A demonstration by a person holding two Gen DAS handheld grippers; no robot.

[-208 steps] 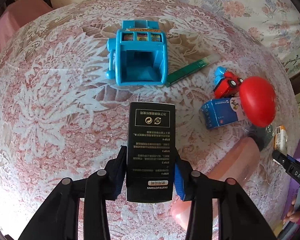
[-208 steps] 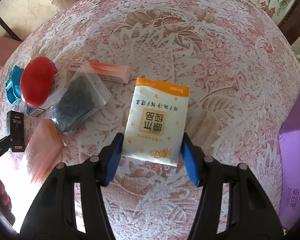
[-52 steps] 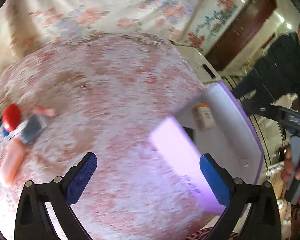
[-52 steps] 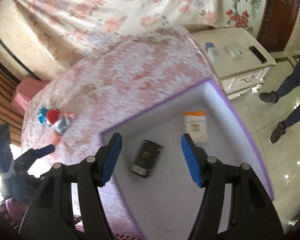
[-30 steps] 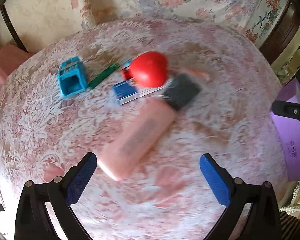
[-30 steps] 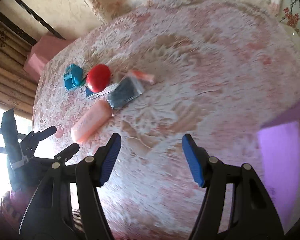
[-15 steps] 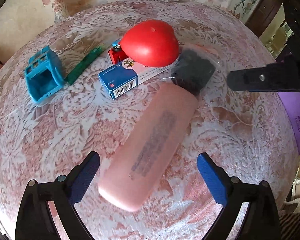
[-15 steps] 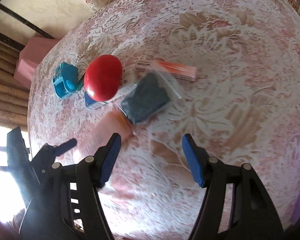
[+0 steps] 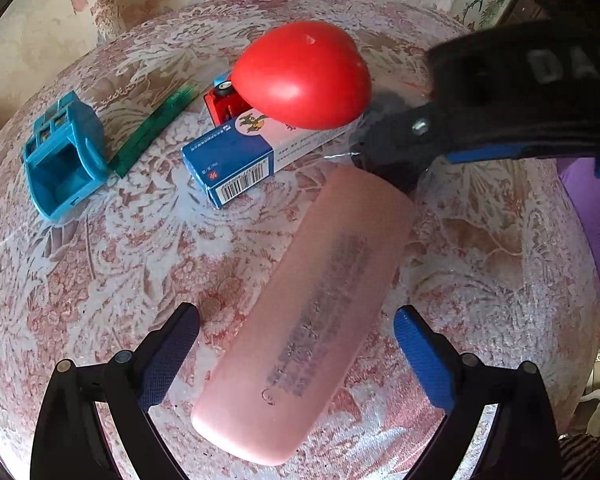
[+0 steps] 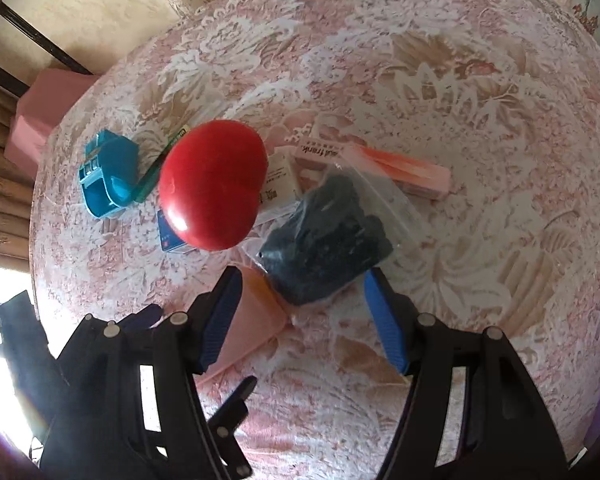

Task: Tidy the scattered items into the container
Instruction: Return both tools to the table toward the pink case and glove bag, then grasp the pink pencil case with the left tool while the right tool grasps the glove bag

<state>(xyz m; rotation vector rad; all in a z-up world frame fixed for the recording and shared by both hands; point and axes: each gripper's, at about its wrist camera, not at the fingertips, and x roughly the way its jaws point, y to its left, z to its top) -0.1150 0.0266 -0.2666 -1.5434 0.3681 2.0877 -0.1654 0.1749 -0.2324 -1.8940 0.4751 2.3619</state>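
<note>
Scattered items lie in a cluster on the table point(image 9: 100, 272), with both claws open above them.

Left claw point(image 9: 296, 354) is spread wide astride the near end of the pink case point(image 9: 312, 312), pads clear of it. Right claw point(image 10: 304, 312) is open around the bag of dark bits point(image 10: 332, 236), not pressing it. Behind sit a red heart point(image 9: 304, 80) on a blue and white box point(image 9: 240, 156), a blue toy point(image 9: 60, 156), a green strip point(image 9: 156, 128) and a pink box point(image 10: 404, 168). The purple container point(image 9: 596, 216) shows at the right edge.
</note>
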